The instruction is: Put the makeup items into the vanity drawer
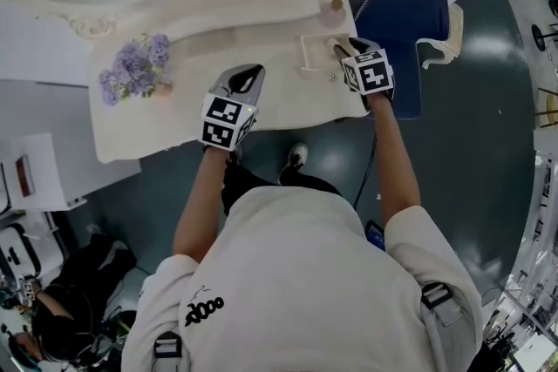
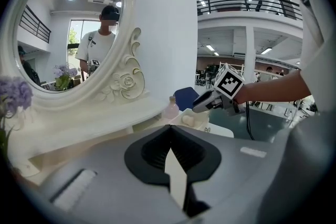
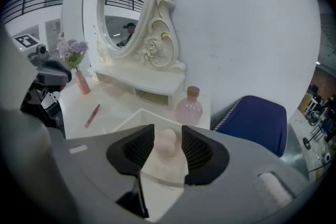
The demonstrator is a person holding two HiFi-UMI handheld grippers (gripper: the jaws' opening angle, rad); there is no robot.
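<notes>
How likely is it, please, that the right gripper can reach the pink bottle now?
Probably yes: the right gripper is open over the drawer; the pink bottle stands just beyond, unobstructed.

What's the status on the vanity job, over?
Left gripper shut, empty. Right gripper open over the open drawer, pink sponge lying in it between the jaws. Pink bottle and pink pencil on the vanity top. Nothing in the way.

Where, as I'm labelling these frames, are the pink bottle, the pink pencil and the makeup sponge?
pink bottle [image 3: 188, 108]: right gripper view, its round belly.
pink pencil [image 3: 92, 115]: right gripper view, mid-shaft.
makeup sponge [image 3: 167, 142]: right gripper view, its visible middle.
</notes>
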